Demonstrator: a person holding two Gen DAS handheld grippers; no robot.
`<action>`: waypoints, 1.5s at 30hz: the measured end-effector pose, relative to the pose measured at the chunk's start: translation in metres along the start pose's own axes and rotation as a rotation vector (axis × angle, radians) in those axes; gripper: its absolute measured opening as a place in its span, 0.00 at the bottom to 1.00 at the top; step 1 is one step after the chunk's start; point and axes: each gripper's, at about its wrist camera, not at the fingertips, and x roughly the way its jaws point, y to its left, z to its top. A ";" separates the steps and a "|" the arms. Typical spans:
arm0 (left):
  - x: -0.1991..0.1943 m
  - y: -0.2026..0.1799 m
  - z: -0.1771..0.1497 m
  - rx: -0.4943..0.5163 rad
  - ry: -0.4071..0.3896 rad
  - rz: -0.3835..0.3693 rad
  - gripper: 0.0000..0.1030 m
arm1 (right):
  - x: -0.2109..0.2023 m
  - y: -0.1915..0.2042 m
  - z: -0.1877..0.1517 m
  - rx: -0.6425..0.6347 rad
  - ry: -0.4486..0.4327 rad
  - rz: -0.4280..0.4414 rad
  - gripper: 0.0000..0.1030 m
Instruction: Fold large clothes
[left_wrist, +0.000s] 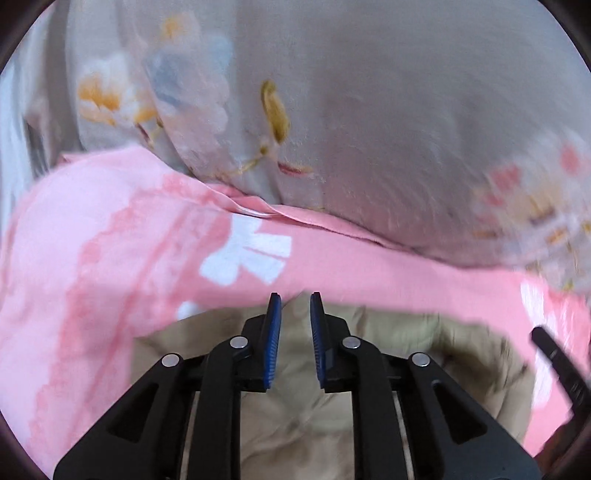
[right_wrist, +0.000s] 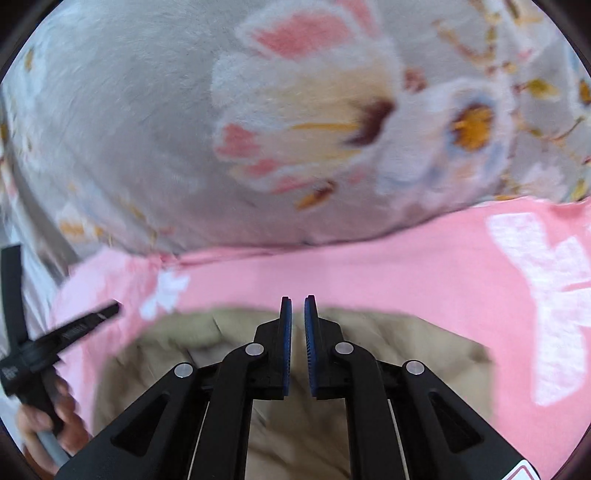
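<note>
Here, beneath both my grippers, the surface is soft bedding: a pink sheet (left_wrist: 110, 229) printed with white shapes, and at twelve o'clock a grey fleece blanket (left_wrist: 369, 110) with flowers bulging over the sheet's far edge. The tan garment (left_wrist: 295, 424) lies bunched on the pink sheet at six o'clock in both wrist views, directly under my fingers.

My left gripper (left_wrist: 295, 299) has its blue pads parted by a narrow gap with nothing between them; the tan cloth shows through the gap from below. My right gripper (right_wrist: 297, 301) stands likewise, pads a sliver apart and empty.

From the right wrist, my left hand (right_wrist: 48, 417) shows at eight o'clock around the other tool's handle. From the left wrist, a black bar at three o'clock is cut off by the lens rim.

Much is smeared by blur. The garment's near part is hidden behind my black linkages, so I cannot tell its shape. At nine o'clock in the left view, a pale strip beyond the bedding is too blurred to name.
</note>
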 end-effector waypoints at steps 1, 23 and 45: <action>0.016 -0.002 0.005 -0.033 0.035 0.006 0.15 | 0.010 0.002 0.001 0.006 0.007 -0.001 0.08; 0.067 -0.011 -0.093 0.178 0.056 0.094 0.14 | 0.078 -0.006 -0.079 -0.150 0.171 -0.070 0.00; 0.072 -0.021 -0.095 0.229 0.035 0.168 0.14 | 0.084 -0.010 -0.076 -0.125 0.180 -0.044 0.00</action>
